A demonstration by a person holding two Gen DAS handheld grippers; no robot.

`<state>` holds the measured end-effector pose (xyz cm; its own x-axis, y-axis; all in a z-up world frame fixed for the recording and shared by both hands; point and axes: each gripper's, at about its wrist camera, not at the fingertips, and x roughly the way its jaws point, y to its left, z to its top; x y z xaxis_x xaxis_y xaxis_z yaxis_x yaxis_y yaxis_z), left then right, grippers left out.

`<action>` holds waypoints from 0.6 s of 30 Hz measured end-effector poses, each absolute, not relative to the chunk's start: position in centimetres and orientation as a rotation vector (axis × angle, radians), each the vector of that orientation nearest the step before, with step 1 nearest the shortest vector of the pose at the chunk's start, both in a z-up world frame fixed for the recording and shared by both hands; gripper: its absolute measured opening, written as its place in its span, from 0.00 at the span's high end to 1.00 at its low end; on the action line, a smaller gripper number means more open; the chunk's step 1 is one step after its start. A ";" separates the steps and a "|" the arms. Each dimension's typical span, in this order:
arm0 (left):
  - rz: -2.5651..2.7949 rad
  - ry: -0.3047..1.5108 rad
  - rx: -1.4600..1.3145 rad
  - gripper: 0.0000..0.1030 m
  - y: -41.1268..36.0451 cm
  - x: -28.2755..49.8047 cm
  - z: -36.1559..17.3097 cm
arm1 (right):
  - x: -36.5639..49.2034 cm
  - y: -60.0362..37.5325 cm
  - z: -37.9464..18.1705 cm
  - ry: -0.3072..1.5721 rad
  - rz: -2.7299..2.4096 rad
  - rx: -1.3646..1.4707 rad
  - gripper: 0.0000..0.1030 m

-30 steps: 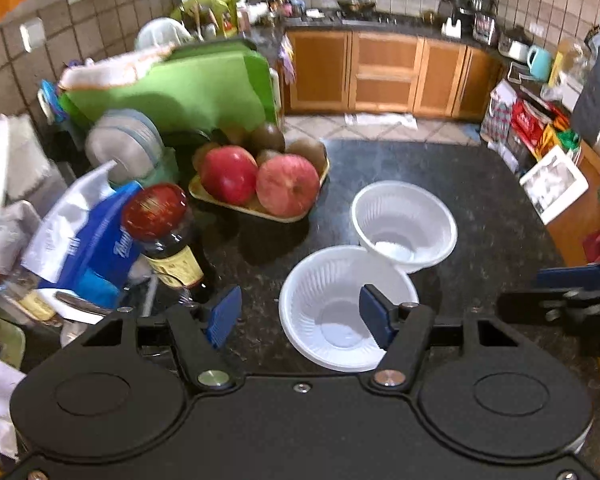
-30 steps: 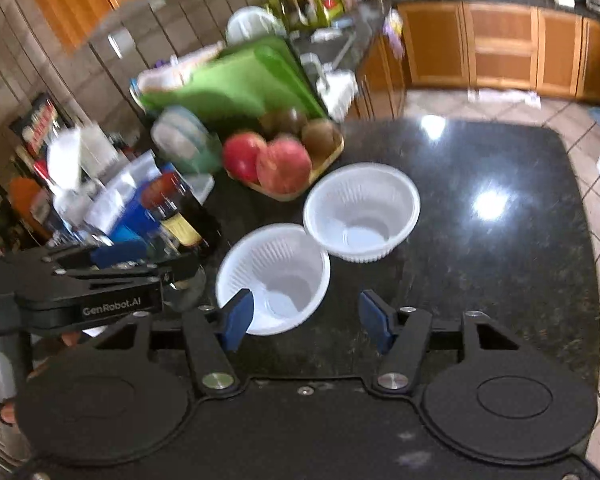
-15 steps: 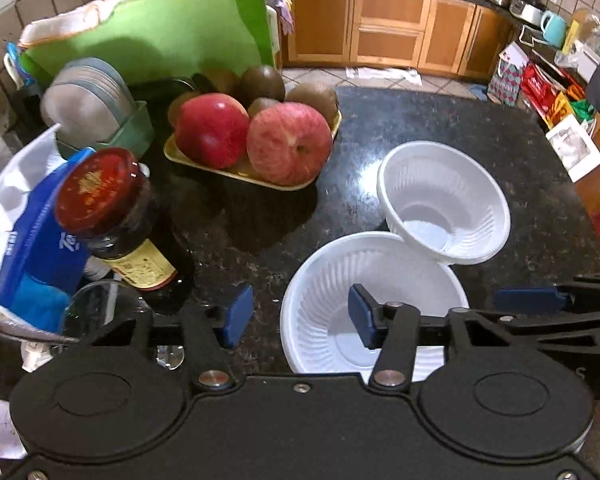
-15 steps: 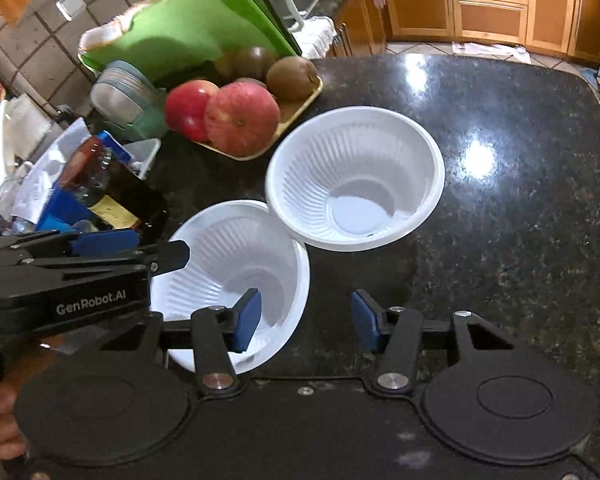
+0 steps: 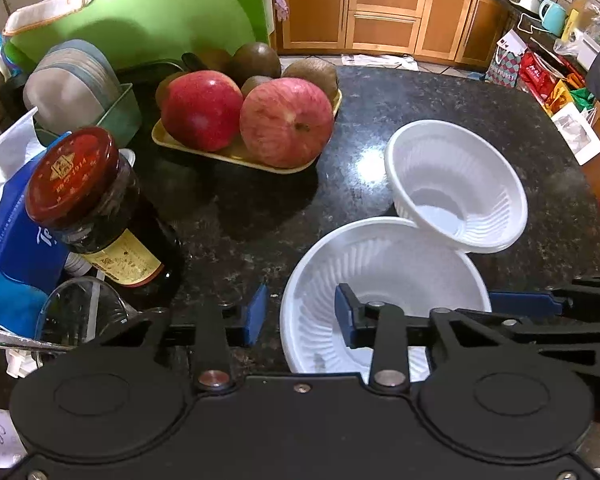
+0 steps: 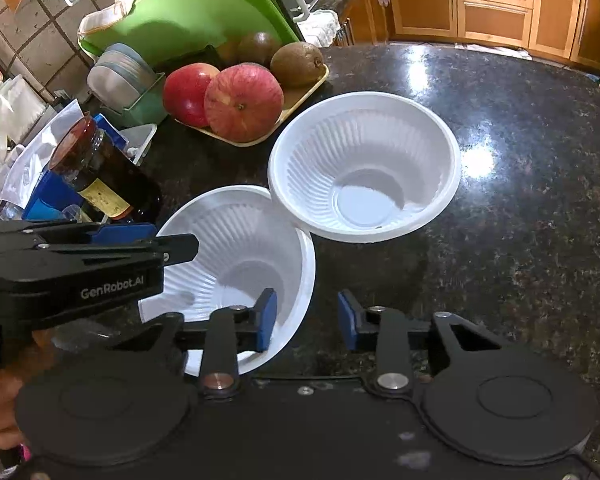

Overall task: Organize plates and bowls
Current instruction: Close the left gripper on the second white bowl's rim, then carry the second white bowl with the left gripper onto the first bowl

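Two white ribbed bowls sit on the black granite counter. The far bowl (image 5: 456, 188) (image 6: 364, 168) leans its rim on the rim of the near bowl (image 5: 380, 264) (image 6: 236, 248). My left gripper (image 5: 300, 312) straddles the near bowl's left rim, one blue pad outside and one inside. Its jaws are closing, and a gap still shows at the rim. My right gripper (image 6: 307, 319) straddles the same bowl's right rim, with the left pad inside the bowl. Its jaws are closing too, and its pads are not pressing on the rim. Each gripper shows at the edge of the other's view.
A yellow tray of apples and kiwis (image 5: 252, 120) stands just behind the bowls. At the left are a dark bottle with a red cap (image 5: 84, 184), a glass (image 5: 76, 308), a blue packet, grey plates in a green holder (image 5: 72, 84) and a green cutting board (image 5: 140, 12).
Both grippers have come down and forward to the near bowl, and their jaws have narrowed. Each now has that bowl's rim between its pads. The bowls have not moved.
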<state>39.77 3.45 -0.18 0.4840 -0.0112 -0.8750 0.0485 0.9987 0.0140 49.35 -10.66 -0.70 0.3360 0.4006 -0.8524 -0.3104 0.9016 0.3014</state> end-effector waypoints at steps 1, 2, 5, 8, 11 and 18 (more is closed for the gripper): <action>-0.035 1.066 0.037 0.56 3.5 39.8 -0.3 | 49.4 -10.6 -0.8 1.140 0.467 0.090 0.68; -0.032 1.065 0.036 0.56 3.6 39.7 -0.3 | 49.3 -10.6 -0.8 1.141 0.469 0.087 0.70; -0.028 1.065 0.038 0.59 3.6 39.8 -0.5 | 49.3 -10.3 -1.0 1.136 0.475 0.072 0.77; -0.033 1.088 0.037 0.69 3.4 40.1 -1.0 | 49.2 -10.2 -1.2 1.135 0.478 0.072 0.82; -0.031 1.107 0.030 0.80 3.3 40.3 -1.5 | 49.2 -10.2 -1.3 1.138 0.477 0.083 0.82; -0.039 1.116 0.030 0.80 3.5 39.5 -1.3 | 48.5 -10.0 -1.1 1.154 0.493 0.068 0.82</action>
